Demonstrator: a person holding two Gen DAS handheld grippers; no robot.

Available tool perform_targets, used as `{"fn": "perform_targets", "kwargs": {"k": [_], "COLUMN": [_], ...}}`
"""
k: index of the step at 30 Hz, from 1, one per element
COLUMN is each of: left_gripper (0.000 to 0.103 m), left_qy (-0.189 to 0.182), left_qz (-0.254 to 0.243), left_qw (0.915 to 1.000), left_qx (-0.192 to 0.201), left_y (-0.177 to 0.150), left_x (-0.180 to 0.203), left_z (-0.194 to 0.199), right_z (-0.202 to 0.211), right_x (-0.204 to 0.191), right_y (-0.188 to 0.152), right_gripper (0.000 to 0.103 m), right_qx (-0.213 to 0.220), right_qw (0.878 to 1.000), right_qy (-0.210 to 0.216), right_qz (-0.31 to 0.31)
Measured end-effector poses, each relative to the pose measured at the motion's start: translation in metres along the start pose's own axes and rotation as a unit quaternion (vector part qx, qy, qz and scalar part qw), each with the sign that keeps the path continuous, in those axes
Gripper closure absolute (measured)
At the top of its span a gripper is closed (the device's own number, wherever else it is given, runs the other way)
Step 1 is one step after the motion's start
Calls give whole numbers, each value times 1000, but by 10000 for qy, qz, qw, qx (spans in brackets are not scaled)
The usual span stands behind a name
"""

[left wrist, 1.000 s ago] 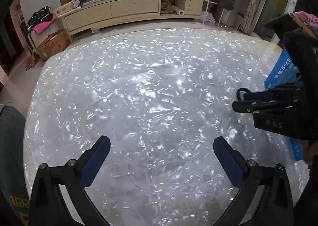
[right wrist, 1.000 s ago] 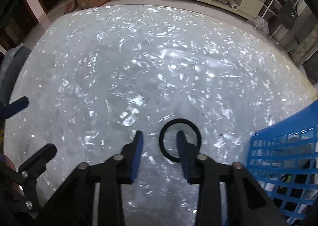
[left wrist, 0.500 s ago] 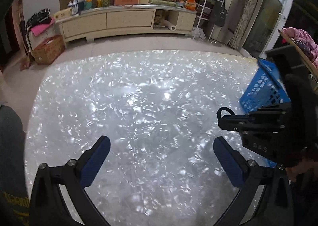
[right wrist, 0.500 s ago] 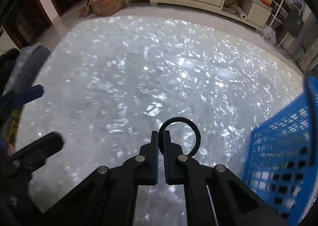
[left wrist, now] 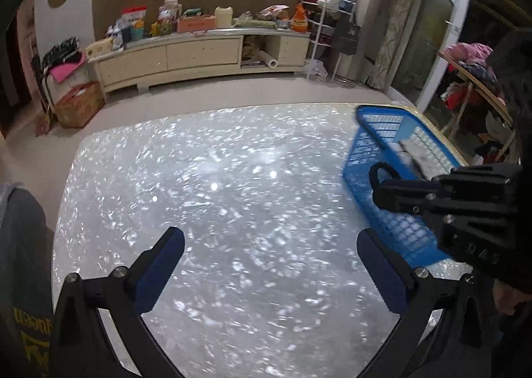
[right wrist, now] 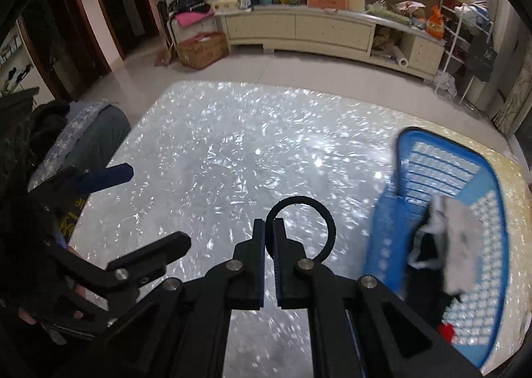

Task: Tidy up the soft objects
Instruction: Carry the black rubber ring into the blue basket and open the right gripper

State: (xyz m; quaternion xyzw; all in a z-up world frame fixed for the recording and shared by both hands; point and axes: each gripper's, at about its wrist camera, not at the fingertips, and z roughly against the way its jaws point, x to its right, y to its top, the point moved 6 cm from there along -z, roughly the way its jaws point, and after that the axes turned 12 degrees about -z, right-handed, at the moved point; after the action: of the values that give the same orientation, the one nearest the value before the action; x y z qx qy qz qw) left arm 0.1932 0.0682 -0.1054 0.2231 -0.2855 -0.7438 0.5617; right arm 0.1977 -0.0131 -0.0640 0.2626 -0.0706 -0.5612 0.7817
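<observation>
My right gripper [right wrist: 269, 228] is shut on a black hair tie [right wrist: 327, 221], a thin ring that sticks out past the fingertips, held above the shiny silver table [right wrist: 232, 152]. The tie [left wrist: 377, 172] and the right gripper [left wrist: 382, 191] also show in the left wrist view, beside the blue plastic basket [left wrist: 365, 148]. The basket [right wrist: 385, 221] stands at the table's right edge with a grey-white cloth [right wrist: 459, 238] and dark and red items inside. My left gripper [left wrist: 271, 255] is open and empty over the table's near side.
A cream TV cabinet [left wrist: 199, 52] with clutter on top runs along the far wall. A cardboard box [left wrist: 78, 105] stands on the floor at left. A rack of clothes [left wrist: 472, 78] is at the right. A dark chair back [right wrist: 93, 132] is at the table's left.
My right gripper closed on the hair tie and lifted it off the table. Both grippers rose and tilted up, so the basket and the room came into view.
</observation>
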Motion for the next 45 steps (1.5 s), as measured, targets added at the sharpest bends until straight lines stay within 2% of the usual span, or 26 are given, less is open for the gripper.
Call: {"fn": "perform_targets", "kwargs": {"k": [9,12,20,26,36,41,45], "left_gripper": [0,0,0,0,0,0,0], "left_qy": [5,-86,146,457,379,216,261], "left_qz": [-74,-61,-283,-495,-741,-679,-603], "left_qw": [9996,9994,9989,9975,9964,9973,9976], "left_qx": [281,337,339,189,-129,-175,-213], "left_y": [27,37,64,71,73,81,79], "left_x": [53,69,97,108,116,114,112], "left_z": [19,18,5,-17,-60,-74,-83], "right_z": [64,68,79,72,32,16,7], "right_x": [41,53,90,111,130,132,133], "right_y": [-10,-10,-14,-15,-5,-6,-4], "right_gripper": [99,99,99,99,99,99,99], "right_qx": [524,603,791,743,349,189,82], "right_qw": [9985,9979,9959,9954,9958,9953,9949], "right_qy": [-80,-143,-114,-93,-54,-39,-45], "right_qz": [-134,-183,-425,-591,-841,-948,-1002]}}
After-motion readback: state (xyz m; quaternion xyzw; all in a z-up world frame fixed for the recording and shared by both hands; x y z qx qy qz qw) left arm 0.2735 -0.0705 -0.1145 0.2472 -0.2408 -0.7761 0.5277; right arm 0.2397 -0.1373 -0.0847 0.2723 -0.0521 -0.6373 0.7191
